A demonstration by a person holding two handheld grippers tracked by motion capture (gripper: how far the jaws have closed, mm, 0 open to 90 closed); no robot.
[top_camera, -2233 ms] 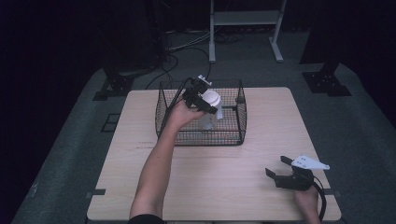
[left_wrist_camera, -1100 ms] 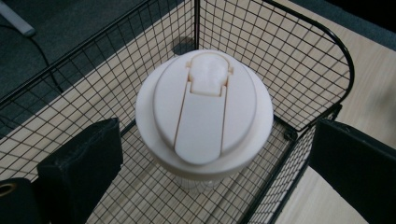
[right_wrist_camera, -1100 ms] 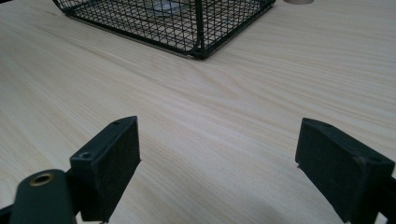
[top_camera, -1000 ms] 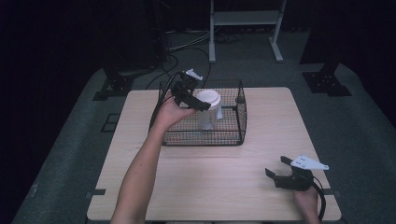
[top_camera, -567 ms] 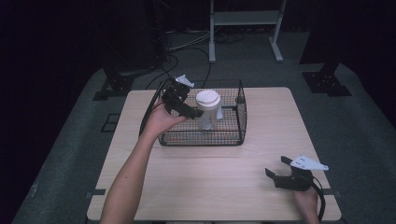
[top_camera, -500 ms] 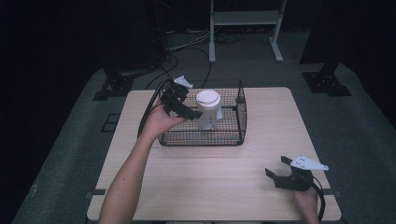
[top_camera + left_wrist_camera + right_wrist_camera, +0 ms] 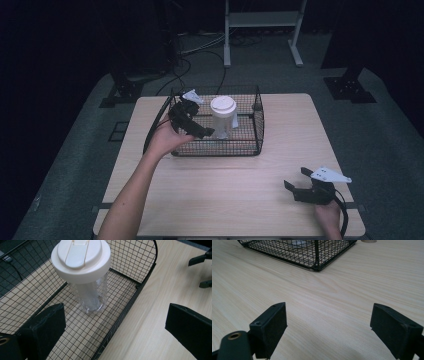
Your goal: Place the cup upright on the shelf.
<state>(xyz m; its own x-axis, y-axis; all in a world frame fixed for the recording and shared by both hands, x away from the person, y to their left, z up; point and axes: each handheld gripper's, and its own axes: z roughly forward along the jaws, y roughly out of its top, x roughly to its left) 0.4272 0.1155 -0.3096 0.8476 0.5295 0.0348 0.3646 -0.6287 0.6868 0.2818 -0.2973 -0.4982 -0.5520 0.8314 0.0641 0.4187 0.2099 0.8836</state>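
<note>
A clear plastic bottle with a wide white lid stands upright inside a black wire basket at the table's far middle. My left gripper hovers at the basket's left end, open, a short way from the bottle and touching nothing. In the left gripper view the bottle stands ahead between the wide-apart jaws, above the basket's front rim. My right gripper rests low at the table's near right, open with nothing in it. Its own view has bare wood between the jaws of the right gripper.
The light wooden table has free room in front of the basket and to both sides. A corner of the basket stands well ahead of the right gripper. Dark floor, cables and stand legs lie beyond the far edge.
The left gripper let go of the bottle, which now stands in the basket, and drew back to the left. The right gripper has stayed put.
</note>
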